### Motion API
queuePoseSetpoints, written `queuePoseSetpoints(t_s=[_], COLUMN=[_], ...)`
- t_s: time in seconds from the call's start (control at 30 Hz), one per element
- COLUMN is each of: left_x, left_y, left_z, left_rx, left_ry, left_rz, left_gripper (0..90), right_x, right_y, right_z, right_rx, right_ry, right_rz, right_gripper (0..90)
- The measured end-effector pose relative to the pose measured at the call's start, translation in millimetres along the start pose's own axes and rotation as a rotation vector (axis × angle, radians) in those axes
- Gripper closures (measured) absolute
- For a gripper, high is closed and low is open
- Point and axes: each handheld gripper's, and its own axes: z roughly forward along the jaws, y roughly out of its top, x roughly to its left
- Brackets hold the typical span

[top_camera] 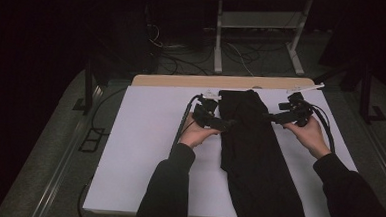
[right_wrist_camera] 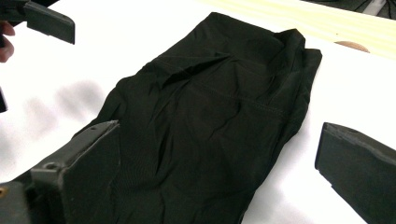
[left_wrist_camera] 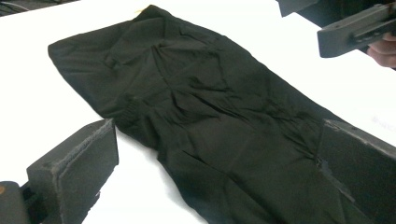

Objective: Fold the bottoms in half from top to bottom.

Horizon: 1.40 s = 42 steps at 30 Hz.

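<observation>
Over black garment [top_camera: 252, 141], left gripper [top_camera: 225, 124], right gripper [top_camera: 272, 117], jaws apart

Black long sleeves to the wrists, left gripper [top_camera: 225, 123] and right gripper [top_camera: 272, 117] black, blocky matte jaws with worn pale edges, black cables trailing behind the fingers [top_camera: 201, 134]

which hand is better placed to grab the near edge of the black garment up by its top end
Left, marginally. In the high view the left tool sits right at the black garment's edge, open, with fabric between its jaws in its own view. The right tool is also open at the opposite edge, so the call is close.
</observation>
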Motion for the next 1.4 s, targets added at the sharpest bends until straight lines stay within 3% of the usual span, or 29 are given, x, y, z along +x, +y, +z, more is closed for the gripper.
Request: queuePoseSetpoints(t_s=[0.37, 0.57, 0.9, 1.0, 1.27, 1.4], left_x=[9.5, 17.8, 32.4, 37.1, 44.5, 49.9], left_y=[12.4, 17.6, 17.5, 14.5, 7.8, 3.6], left_z=[3.4, 4.5, 16.6, 23.2, 34.6, 39.9], left_rx=[0.014, 0.008, -0.009, -0.025, -0.029, -0.035], left_ry=[0.027, 0.026, 0.033, 0.036, 0.044, 0.043], left_rz=[0.009, -0.002, -0.068, -0.098, -0.122, -0.164], left_gripper=[0.0, 0.0, 0.0, 0.0, 0.0, 0.0], right_x=[-5.6, -15.3, -29.7, -34.3, -45.5, -48.6], right_y=[13.6, 24.8, 36.7, 36.9, 31.2, 29.3], right_z=[-3.4, -10.0, -13.8, -9.7, 6.5, 11.9], right_rx=[0.005, -0.011, -0.002, -0.004, 0.013, 0.012], right_ry=[-0.020, -0.032, -0.049, -0.049, -0.045, -0.040], right_rz=[-0.016, 0.003, 0.025, 0.036, 0.076, 0.094], right_gripper=[0.7, 0.7, 0.7, 0.7, 0.7, 0.7])
